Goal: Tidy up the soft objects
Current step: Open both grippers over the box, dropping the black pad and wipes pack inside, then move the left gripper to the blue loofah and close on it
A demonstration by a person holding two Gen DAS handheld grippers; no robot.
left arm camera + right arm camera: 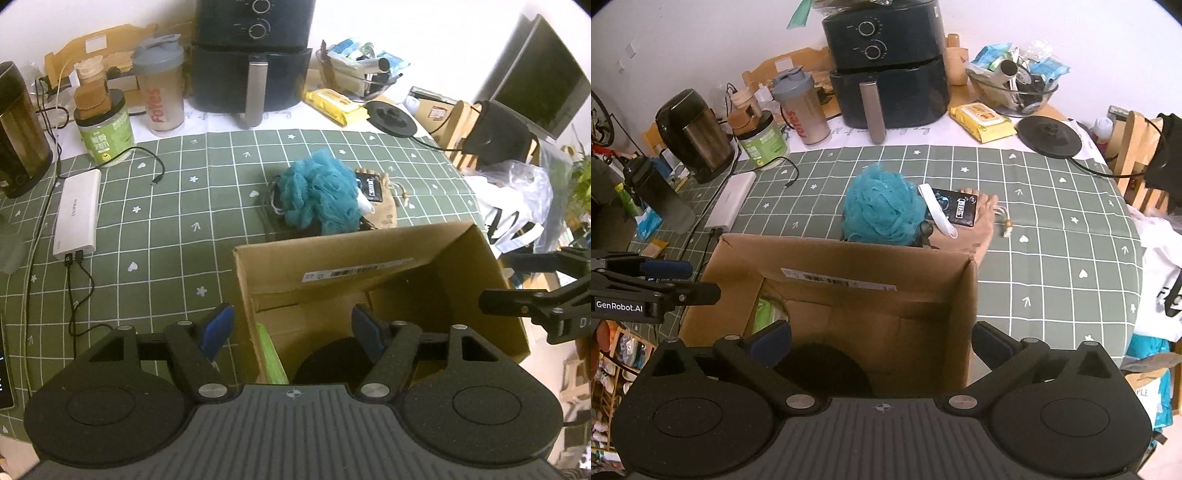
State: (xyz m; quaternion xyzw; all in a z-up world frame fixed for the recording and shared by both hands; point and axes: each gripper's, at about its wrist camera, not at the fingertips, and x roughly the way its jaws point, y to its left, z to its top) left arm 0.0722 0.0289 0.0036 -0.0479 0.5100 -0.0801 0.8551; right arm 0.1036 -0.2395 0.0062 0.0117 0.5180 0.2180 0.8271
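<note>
Left wrist view: the left gripper [291, 330] gapes empty astride the brown cardboard box [480, 295] wall. A dark round object [332, 360] inside is indistinct. The right gripper [882, 341] spreads wide, straddling the other wall, hiding the teal mesh sponge's [882, 206] base.

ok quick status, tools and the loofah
Left tool and right tool open, empty, over the cardboard box. Teal loofah on table behind it. Box wall in between.

We see the box [849, 291] on the table [1052, 258], the sponge [882, 210] just behind it, the pouch [964, 236] right of the sponge, the fryer [886, 62] farther back.
</note>
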